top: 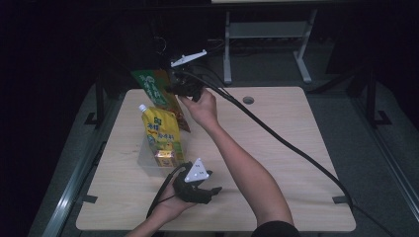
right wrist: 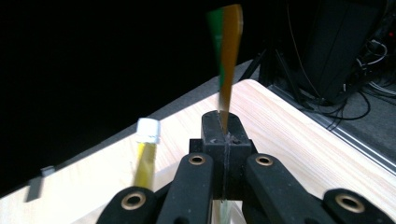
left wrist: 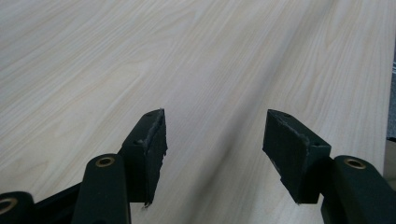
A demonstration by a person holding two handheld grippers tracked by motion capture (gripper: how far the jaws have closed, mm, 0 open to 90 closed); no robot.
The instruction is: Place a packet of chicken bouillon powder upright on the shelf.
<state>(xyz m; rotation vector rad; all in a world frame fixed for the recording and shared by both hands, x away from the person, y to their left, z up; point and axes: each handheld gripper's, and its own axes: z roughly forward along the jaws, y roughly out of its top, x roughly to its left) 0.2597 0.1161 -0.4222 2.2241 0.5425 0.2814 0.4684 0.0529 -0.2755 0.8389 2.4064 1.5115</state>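
My right gripper (top: 177,89) is raised over the far left part of the table, shut on a flat green and orange packet (top: 157,93). In the right gripper view the packet (right wrist: 227,56) stands edge-on, pinched between the closed jaws of the right gripper (right wrist: 223,125). Below it a yellow spouted pouch (top: 162,130) with a white cap (right wrist: 149,129) stands upright in what looks like a clear bin (top: 146,157), beside a small yellow box (top: 165,158). Near the front edge, my left gripper (top: 213,193) rests low and open. Between the jaws of the left gripper (left wrist: 215,128) is bare wood.
The light wooden table (top: 276,163) has a round cable hole (top: 248,100) at its far side. A thick black cable (top: 291,148) runs from the right gripper across the table to its right front corner. A white desk frame (top: 267,34) stands behind, in the dark.
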